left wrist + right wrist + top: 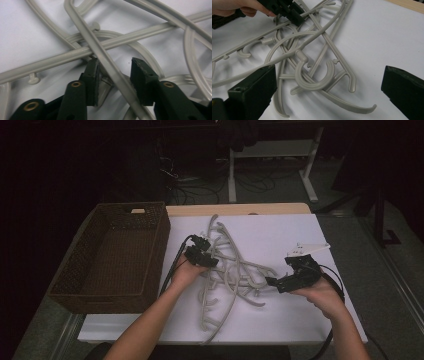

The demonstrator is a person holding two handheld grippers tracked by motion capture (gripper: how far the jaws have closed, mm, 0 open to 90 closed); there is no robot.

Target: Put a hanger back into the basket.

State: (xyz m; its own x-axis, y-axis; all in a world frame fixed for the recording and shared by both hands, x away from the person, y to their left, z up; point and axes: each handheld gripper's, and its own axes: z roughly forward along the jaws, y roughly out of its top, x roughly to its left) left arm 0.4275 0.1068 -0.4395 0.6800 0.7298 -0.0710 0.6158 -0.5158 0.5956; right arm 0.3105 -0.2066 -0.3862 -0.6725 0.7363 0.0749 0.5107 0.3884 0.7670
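Observation:
A tangled heap of grey plastic hangers (231,272) lies in the middle of the white table top (285,232). My left gripper (209,261) reaches into the heap's left side. In the left gripper view its jaws (113,64) straddle one slanting hanger bar (110,67); the bar lies close to the left pad with a gap to the right pad. My right gripper (270,281) rests at the heap's right edge, held level. Its jaws (328,71) stand wide open around a hanger hook (312,78) without touching it. The left gripper (287,10) also appears at that view's top.
A dark woven basket (161,245) stands empty at the table's left, its wall close to my left hand. Bare white surface lies to the right of the heap and behind it. The table's front edge runs just below the hangers. Desk legs and cables (235,180) stand beyond the table.

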